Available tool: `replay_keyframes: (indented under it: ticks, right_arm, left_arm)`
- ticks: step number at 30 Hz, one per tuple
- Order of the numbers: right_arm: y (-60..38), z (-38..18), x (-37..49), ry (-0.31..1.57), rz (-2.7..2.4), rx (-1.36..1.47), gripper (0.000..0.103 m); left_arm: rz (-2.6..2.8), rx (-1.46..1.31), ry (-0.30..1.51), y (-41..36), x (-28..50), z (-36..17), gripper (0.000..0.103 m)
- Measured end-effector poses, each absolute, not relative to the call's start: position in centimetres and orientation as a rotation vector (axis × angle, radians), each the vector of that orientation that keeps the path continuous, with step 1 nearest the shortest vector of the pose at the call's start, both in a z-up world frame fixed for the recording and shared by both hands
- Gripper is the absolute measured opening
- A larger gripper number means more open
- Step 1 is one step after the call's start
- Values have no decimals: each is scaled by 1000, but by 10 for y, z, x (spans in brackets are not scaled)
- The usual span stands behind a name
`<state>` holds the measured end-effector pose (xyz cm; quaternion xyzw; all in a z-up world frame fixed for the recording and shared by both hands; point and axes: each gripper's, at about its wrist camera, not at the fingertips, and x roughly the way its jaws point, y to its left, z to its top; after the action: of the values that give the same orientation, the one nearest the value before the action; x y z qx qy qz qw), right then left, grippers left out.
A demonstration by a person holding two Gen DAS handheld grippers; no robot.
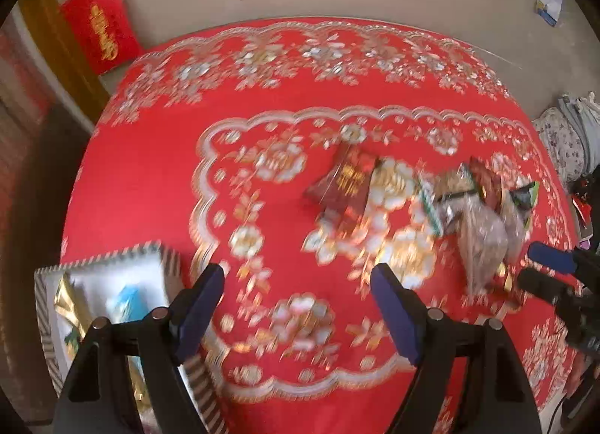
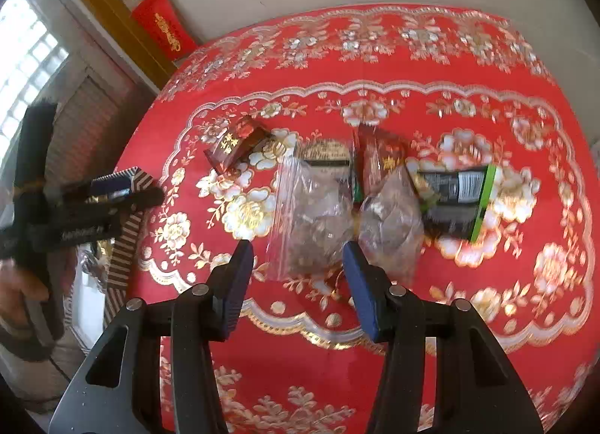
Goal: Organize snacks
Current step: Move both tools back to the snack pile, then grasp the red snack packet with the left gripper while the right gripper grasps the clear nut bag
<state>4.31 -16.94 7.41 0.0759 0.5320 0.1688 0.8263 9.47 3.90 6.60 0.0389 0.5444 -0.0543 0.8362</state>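
Note:
Snacks lie scattered on the red flowered tablecloth [image 2: 487, 340]: a dark red packet with gold print [image 2: 236, 145], two clear bags [image 2: 311, 216] [image 2: 393, 216], a red packet [image 2: 382, 153] and a black and green packet [image 2: 453, 198]. My right gripper [image 2: 297, 246] hangs open above the near edge of the left clear bag, gripping nothing. My left gripper [image 1: 298, 269] is open and empty over bare cloth, just right of a striped-rim box [image 1: 165, 265] with gold and blue snacks inside. In the left wrist view the dark red packet [image 1: 345, 183] lies ahead.
The right gripper [image 1: 532, 269] shows at the right edge of the left wrist view, beside the clear bags [image 1: 483, 243]. A hand [image 2: 18, 284] holds the left gripper [image 2: 123, 201] over the box [image 2: 127, 246]. Red banners [image 1: 97, 33] hang on the wall behind the table.

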Motion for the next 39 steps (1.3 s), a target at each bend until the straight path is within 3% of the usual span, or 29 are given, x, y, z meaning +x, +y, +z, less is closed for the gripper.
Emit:
replay_keyframes:
  ticks: [30,33,36,37,38,39]
  right_arm:
    - [-134,43,92,1224,489,-180,50]
    - [-137,40,88,1203,497,-170,42]
    - [-141,37,85,1196,505,-142,38]
    - [-142,36,84,1196,506,-131,37]
    - [-142,36,84,1196,506,-122,35]
    - [-143,36,83,1196,505,-110,34]
  left_arm:
    - [-204,156,1257,-11,177,16,82]
    - [-204,179,1263,-15,177,10,82]
    - [-205,187,1229,-16,175,12,74]
    - [-204,184,1222,-16,174,13,64]
    - [-203,185,1213,-16,174,16,46]
    - [-206,185,1212,-16,174,18,40]
